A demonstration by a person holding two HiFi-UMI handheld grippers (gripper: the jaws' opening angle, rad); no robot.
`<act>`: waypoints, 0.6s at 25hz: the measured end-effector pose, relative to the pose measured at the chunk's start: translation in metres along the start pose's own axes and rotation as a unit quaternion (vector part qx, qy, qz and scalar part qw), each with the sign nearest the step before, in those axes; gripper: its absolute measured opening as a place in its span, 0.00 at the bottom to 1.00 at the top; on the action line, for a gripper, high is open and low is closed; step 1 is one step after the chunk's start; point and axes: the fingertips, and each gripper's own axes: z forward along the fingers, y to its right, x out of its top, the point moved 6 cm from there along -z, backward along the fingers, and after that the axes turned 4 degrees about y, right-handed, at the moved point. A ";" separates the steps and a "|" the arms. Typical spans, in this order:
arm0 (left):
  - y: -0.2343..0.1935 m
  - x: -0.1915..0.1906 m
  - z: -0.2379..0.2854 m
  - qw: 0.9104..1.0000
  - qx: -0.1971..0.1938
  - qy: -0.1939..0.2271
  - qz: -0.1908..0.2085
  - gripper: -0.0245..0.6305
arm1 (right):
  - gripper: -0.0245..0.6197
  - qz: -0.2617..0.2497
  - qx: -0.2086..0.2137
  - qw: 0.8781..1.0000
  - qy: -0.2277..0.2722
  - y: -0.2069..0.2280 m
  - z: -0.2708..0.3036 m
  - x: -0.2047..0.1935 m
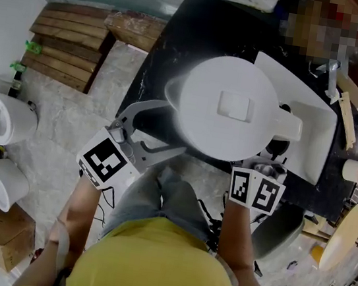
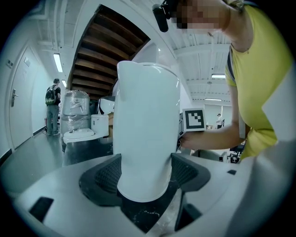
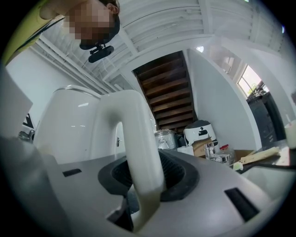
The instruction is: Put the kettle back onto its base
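Hanging btwn both grippers, the white kettle (image 1: 228,106) is held: body clamped in left gripper (image 2: 147,172) jaws, handle (image 3: 135,129) pinched by right gripper (image 3: 147,173), black countertop (image 1: 182,33) below.

Black table (image 1: 182,29) (perhaps marble) bearing white tray (image 1: 310,135)

Wooden stairs (image 1: 67,46), seemingly marble floor (image 1: 60,134)

A kettle (image 1: 228,106) of smooth white plastic with a soft sheen is pictured over a tabletop (image 1: 183,26) of what looks like polished black stone, veined white. Matt, dimpled dark rubber is seen on the pads (image 2: 107,177) of the left claw (image 2: 144,180); the slats (image 1: 63,45) are shown in plain brown wood.
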 end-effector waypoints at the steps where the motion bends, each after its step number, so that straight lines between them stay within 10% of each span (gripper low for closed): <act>1: 0.000 0.000 0.000 1.000 0.002 0.002 -0.005 0.54 | 0.24 0.001 0.000 1.000 0.000 0.001 0.000 0.000; 15: -0.002 -0.001 -0.002 1.000 0.015 0.007 -0.021 0.54 | 0.24 0.024 0.012 1.000 -0.011 0.001 -0.001 0.000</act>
